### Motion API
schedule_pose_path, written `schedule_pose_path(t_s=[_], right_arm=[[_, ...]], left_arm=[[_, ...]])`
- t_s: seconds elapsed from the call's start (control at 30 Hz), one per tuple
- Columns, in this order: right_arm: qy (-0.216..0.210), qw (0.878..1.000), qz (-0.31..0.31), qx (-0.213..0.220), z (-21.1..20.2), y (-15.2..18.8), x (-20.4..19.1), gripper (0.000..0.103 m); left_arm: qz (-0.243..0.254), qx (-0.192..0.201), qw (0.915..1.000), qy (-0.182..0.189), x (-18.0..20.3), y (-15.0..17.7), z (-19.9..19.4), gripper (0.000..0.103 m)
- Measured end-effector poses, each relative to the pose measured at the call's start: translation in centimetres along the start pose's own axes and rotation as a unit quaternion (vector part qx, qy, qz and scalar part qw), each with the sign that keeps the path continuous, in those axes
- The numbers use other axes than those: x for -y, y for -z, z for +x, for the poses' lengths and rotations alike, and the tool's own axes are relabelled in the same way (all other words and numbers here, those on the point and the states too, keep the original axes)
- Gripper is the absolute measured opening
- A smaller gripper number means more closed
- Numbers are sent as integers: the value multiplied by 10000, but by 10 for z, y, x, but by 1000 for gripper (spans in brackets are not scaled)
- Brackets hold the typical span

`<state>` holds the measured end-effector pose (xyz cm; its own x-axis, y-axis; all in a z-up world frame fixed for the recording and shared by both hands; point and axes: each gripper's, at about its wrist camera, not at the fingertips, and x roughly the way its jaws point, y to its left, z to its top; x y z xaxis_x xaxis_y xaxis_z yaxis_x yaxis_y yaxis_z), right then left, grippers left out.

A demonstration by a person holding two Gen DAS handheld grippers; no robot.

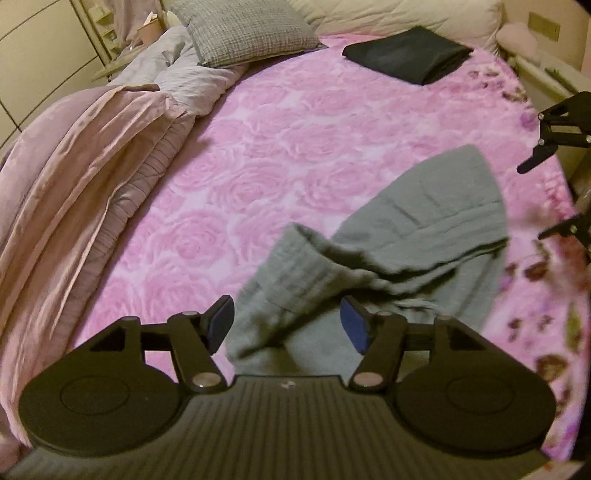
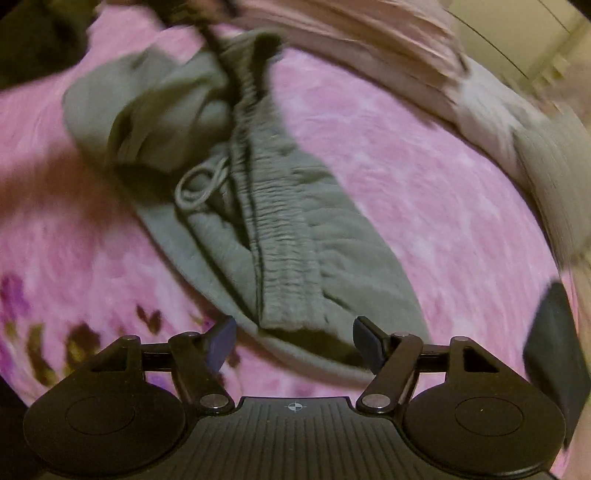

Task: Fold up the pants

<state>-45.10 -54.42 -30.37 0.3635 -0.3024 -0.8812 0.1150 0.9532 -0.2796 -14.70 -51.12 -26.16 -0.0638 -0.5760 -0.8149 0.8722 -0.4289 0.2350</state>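
Grey-green pants (image 1: 413,229) lie crumpled on the pink rose-patterned bed cover (image 1: 258,122), one part folded over another. My left gripper (image 1: 287,326) hovers open over their near end, nothing between its blue pads. At the right edge of the left wrist view, black parts of my right gripper (image 1: 554,125) show. In the right wrist view the pants (image 2: 288,236) show their elastic waistband (image 2: 273,206) and a looped drawstring (image 2: 201,182). My right gripper (image 2: 293,347) is open just above the waistband's near corner, holding nothing. This view is motion-blurred.
A folded dark garment (image 1: 406,55) lies at the far side of the bed. A grey checked pillow (image 1: 243,29) and a bunched pink and lilac duvet (image 1: 92,155) fill the left side. A cream headboard cushion (image 1: 399,18) runs along the back.
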Motion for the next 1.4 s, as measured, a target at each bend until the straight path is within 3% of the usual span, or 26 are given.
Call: schedule_pose_path(t_s=[0.17,0.2,0.23,0.43,0.63,0.7,0.77,0.8,0.83,0.93,0.97,1.13,1.27,1.4], right_arm=[[-15,9942,-1070,-95,51,3,-17,67],[9,9914,-1309,-83,57,5,-19,67],[13,9892,-1464,-19,60,8,-18,67],[-168,9814,-1874,375,52,21,5,67],[-436,9713,-2193,810,51,23,19,66],[-625,9681,-2267,864,55,22,20,53],[-787,9718,-2008,956,55,17,30,45],[-842,9743,-1832,1006,52,15,34,33],[-934,9767,-1617,1060,45,11,40,14],[-909,9838,-911,1245,19,-1,57,12],[-842,9855,-692,1300,8,-6,63,12],[-394,9860,295,1592,-55,-33,82,10],[-73,9786,1041,1772,-114,-54,76,10],[-70,9603,1829,2106,-184,-76,55,10]], left_arm=[[66,-145,9998,111,-10,-7,27,59],[75,-215,9996,149,-11,-8,30,52],[45,-313,9992,224,-14,-11,32,39],[-283,-566,9976,272,-30,-32,33,19],[-616,-634,9960,145,-40,-59,37,16],[-582,-705,9958,109,-40,-63,43,16],[-584,-764,9953,100,-40,-64,48,16],[-607,-774,9951,96,-40,-63,50,16],[-635,-772,9949,92,-41,-62,51,16],[-849,-726,9937,73,-48,-59,47,13],[-895,-665,9938,43,-49,-58,43,7],[-1060,-156,9942,-30,-60,-54,7,7],[-1070,377,9935,29,-66,-48,-28,7],[-1026,837,9912,17,-73,-46,-79,7]])
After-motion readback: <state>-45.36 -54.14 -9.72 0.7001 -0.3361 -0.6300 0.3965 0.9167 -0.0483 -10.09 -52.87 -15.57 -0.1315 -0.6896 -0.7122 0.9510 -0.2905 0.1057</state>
